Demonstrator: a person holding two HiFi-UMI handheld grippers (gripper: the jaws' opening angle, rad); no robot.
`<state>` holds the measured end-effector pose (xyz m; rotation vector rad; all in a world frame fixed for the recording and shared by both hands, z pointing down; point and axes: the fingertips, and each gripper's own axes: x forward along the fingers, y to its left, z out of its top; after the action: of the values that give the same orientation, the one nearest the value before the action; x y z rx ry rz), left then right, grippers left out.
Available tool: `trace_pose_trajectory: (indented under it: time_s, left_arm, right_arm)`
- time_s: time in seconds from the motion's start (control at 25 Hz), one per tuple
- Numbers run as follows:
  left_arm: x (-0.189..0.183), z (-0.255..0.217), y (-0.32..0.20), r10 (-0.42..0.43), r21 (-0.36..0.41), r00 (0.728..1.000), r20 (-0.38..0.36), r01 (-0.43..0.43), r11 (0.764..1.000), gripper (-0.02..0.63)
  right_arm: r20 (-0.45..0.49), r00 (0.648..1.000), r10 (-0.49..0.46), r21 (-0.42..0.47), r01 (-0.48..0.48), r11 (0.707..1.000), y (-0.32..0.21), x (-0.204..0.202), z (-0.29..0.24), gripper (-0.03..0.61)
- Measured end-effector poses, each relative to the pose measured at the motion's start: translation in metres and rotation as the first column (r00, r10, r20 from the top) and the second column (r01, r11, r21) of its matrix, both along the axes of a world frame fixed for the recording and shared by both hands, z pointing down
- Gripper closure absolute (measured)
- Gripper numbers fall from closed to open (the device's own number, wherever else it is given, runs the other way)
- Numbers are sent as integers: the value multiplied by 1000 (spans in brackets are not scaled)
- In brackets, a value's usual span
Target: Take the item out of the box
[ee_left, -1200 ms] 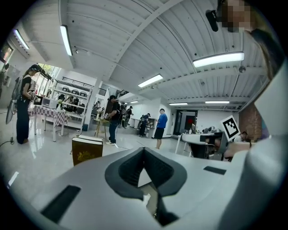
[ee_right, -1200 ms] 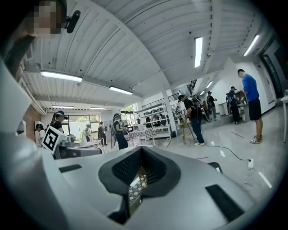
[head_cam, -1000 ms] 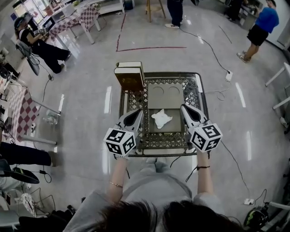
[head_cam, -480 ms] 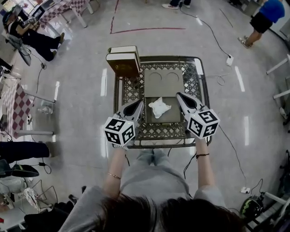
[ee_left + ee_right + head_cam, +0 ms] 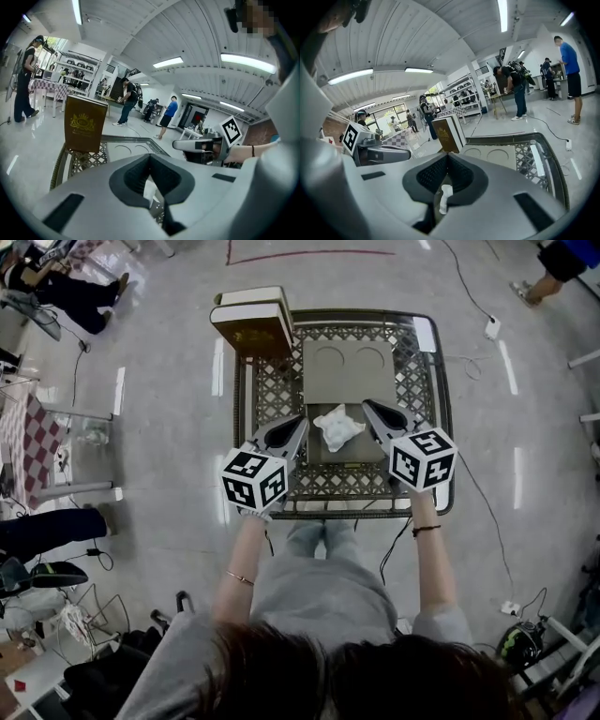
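Left hand-held gripper (image 5: 298, 424) and right hand-held gripper (image 5: 367, 407), jaws together, arms outstretched

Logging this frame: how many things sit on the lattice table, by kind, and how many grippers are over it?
Brown box: 1
Grey board with two round recesses: 1
White crumpled item: 1
Grippers, the left gripper and the right gripper: 2
Total: 5
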<state>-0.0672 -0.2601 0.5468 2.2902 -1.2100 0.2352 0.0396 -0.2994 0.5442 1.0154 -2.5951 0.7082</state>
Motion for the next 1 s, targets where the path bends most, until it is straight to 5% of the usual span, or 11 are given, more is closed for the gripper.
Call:
trace_pose_trajectory:
  time_s: [0.92,1.0]
  left_arm:
    - [8,77,3,37,-161,999,-10,-38,986,597]
    - [7,80,2,36,-170,999,-12,-38,985,596]
  right_arm:
    - [-167,980,-109,-240,67,968,8,-20,122,552]
    - [-171,979,-113,-274,63,960,9,-21,130,470]
